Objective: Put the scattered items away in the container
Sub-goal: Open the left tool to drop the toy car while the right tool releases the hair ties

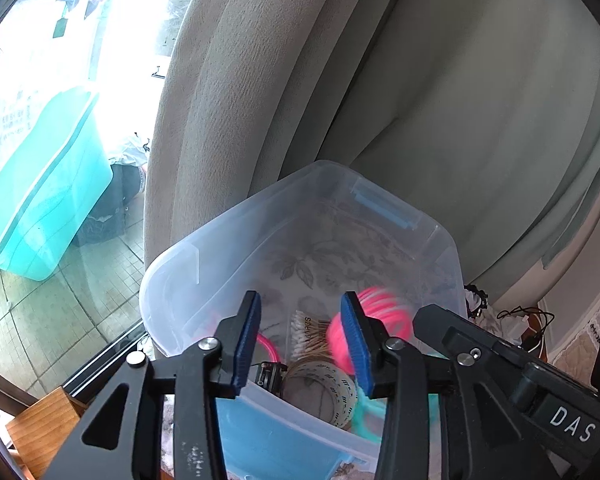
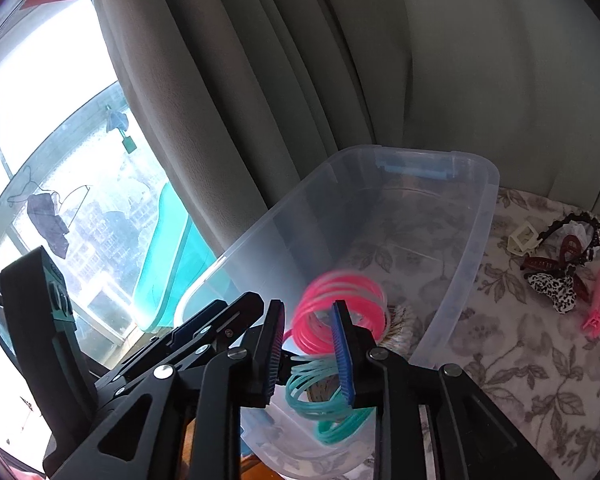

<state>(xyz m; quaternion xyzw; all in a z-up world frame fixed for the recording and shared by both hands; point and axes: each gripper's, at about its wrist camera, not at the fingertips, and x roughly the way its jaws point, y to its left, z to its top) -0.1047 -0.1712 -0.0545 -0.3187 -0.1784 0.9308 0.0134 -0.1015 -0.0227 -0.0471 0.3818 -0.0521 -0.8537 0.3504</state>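
Both grippers over clear bin (image 1: 172, 276), left gripper (image 1: 300, 340) agape (empty), right gripper (image 2: 306, 348) agape, spring coil (image 2: 336, 312) blurred.

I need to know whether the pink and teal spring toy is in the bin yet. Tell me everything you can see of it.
The spring toy is a plastic coil, pink at one end, teal at the other. It is blurred by motion, stretched in a curve inside the clear bin, between the open right gripper's fingers. Whether it touches them or the bottom is unclear.

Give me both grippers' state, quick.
Left gripper: open, empty, above the clear bin.
Right gripper: open, holding nothing; pink-and-teal coil blurred between its fingers.
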